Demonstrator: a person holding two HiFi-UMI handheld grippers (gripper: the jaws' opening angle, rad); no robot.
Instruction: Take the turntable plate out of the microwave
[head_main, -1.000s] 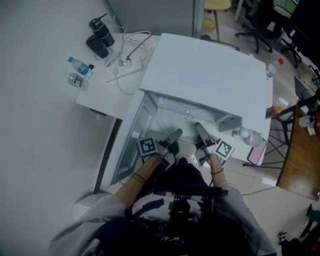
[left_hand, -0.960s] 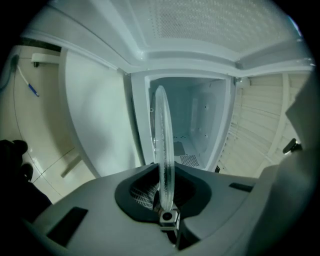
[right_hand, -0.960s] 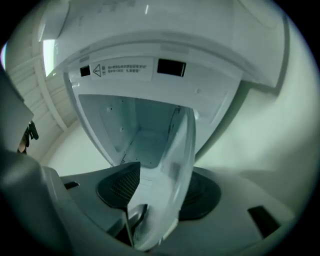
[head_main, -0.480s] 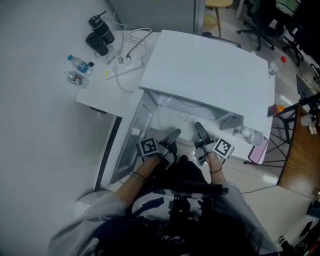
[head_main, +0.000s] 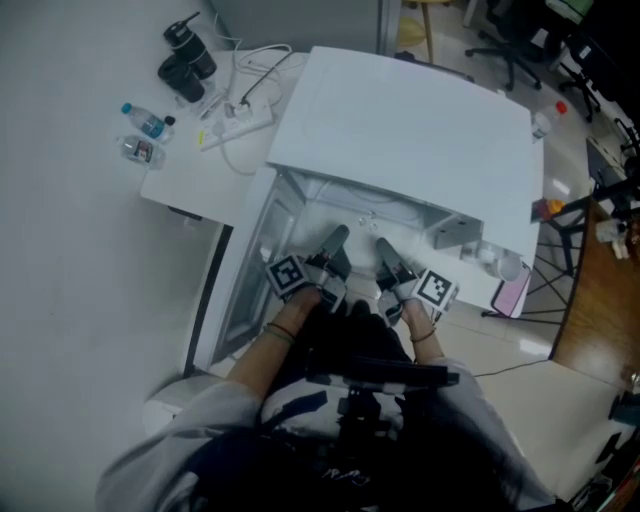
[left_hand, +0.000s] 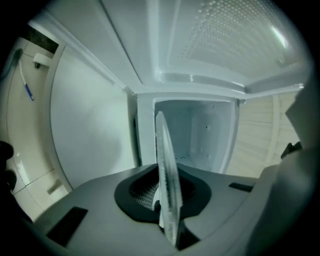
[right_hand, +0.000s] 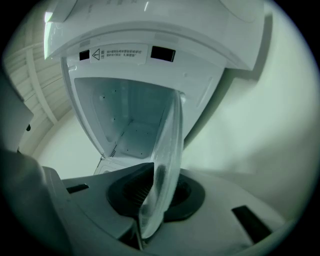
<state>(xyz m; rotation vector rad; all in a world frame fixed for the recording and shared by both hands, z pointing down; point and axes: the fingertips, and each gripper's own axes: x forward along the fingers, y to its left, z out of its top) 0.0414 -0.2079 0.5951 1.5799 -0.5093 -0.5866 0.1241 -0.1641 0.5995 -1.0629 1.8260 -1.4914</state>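
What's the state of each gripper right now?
Left gripper: tongs just closed further, shut on the rim of the clear round glass turntable plate.
Right gripper: tongs just opened slightly, the same plate's rim gripped between them.

Lower rim of turntable plate (left_hand: 165, 175) out of sight between jaws; label (right_hand: 116, 53) print illegible

A small label with a warning triangle (right_hand: 120, 52) sits on the white microwave (right_hand: 165, 20), above its opening; its print is unreadable.
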